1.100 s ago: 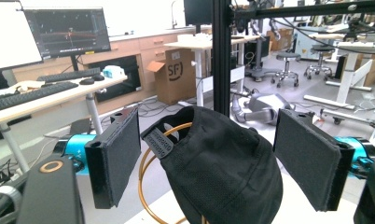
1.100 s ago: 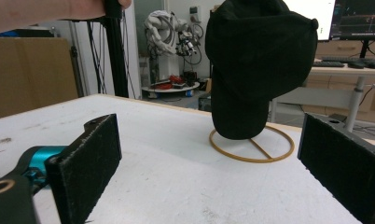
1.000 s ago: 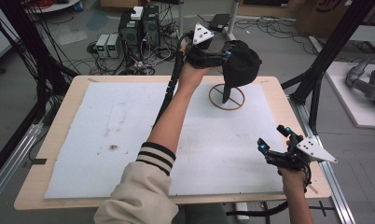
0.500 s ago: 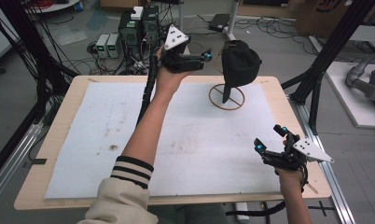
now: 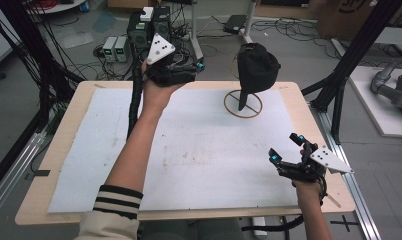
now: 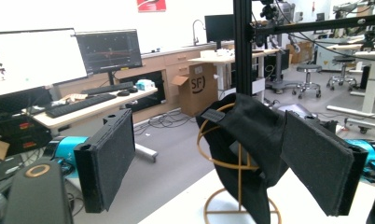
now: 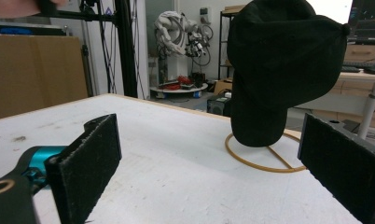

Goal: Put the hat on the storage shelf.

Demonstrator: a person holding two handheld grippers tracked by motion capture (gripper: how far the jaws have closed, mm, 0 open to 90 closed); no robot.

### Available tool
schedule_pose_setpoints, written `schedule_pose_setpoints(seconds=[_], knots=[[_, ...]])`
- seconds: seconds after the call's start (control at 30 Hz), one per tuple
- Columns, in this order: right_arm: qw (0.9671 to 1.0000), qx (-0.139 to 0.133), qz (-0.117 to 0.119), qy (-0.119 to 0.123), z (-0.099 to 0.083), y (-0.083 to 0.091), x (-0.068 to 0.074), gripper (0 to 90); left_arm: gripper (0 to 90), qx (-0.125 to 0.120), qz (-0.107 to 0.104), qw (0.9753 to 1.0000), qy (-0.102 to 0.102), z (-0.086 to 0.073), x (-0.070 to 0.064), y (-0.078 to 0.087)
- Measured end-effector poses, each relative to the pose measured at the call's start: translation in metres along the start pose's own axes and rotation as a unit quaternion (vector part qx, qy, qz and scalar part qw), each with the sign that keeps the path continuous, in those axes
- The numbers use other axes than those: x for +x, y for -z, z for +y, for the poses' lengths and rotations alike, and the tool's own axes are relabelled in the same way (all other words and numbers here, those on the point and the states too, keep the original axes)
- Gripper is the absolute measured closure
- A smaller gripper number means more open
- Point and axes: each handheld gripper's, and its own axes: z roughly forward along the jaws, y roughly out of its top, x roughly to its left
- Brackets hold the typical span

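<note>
Your left tongs, jaws wide and empty, hang beside the black fabric cap on its thin yellow wire stand at the desk's far side; a careless sideways swing could tip that light stand; your right tongs rest wide open near the front edge.

Monitors, keyboards, cardboard box.

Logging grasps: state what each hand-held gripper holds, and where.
Nothing. The left hand-held gripper and right hand-held gripper are open; the cap hangs on its stand.
</note>
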Motion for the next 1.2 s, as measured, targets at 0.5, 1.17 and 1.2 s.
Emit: schedule_pose_setpoints(seconds=[0.5,1.17,1.2], knots=[[1.0000,0.001,0.001,0.001,0.000,-0.004,0.004,5.5,19.0,0.005,0.044,0.9990,-0.007,-0.019,0.023,0.077],[1.0000,-0.004,-0.008,-0.002,0.001,-0.006,0.004,5.5,19.1,-0.001,0.085,0.9961,0.020,-0.064,0.042,0.163],[0.9999,-0.003,-0.009,-0.005,0.001,-0.006,0.004,5.5,19.1,-0.002,0.088,0.9959,0.022,-0.066,0.042,0.167]])
